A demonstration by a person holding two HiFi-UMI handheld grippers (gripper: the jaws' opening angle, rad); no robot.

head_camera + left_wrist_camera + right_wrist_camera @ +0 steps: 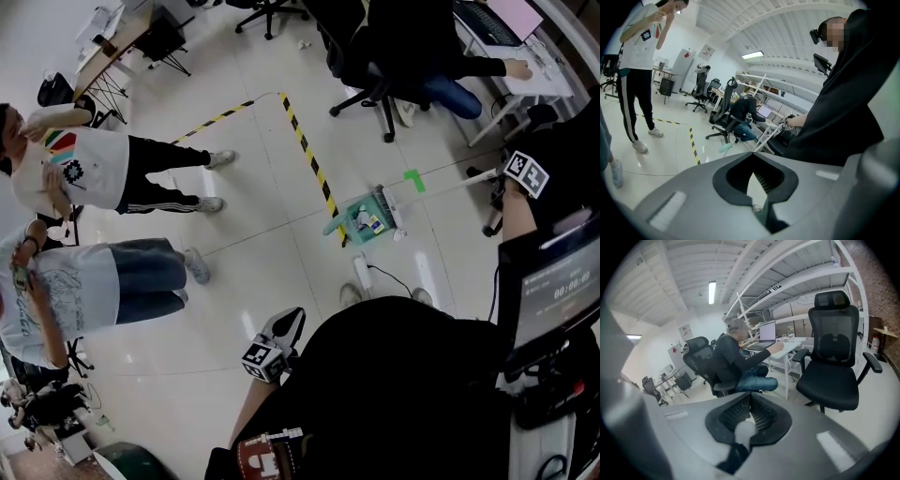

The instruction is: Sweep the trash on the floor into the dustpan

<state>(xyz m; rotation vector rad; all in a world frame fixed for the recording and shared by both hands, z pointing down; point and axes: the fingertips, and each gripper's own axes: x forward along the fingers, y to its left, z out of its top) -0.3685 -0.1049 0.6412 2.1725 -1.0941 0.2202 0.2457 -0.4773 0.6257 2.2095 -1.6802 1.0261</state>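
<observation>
A teal dustpan (364,221) lies on the white floor beside the striped tape, with bits of trash (372,223) inside it. The broom's head (385,203) rests at the pan's far edge. Its white handle (441,181) runs right to my right gripper (502,180), which is shut on that handle (743,431). My left gripper (292,319) hovers near my body, well short of the pan, and its jaws meet with nothing between them. From the left gripper (752,157) view the pan's teal handle (724,148) and the broom handle (765,137) show ahead.
Yellow-black tape (312,161) crosses the floor. A white power strip (362,272) with a cable lies close to my shoes (352,295). Two people (103,169) stand at the left. A seated person (441,66) and office chairs (833,357) fill the back and right.
</observation>
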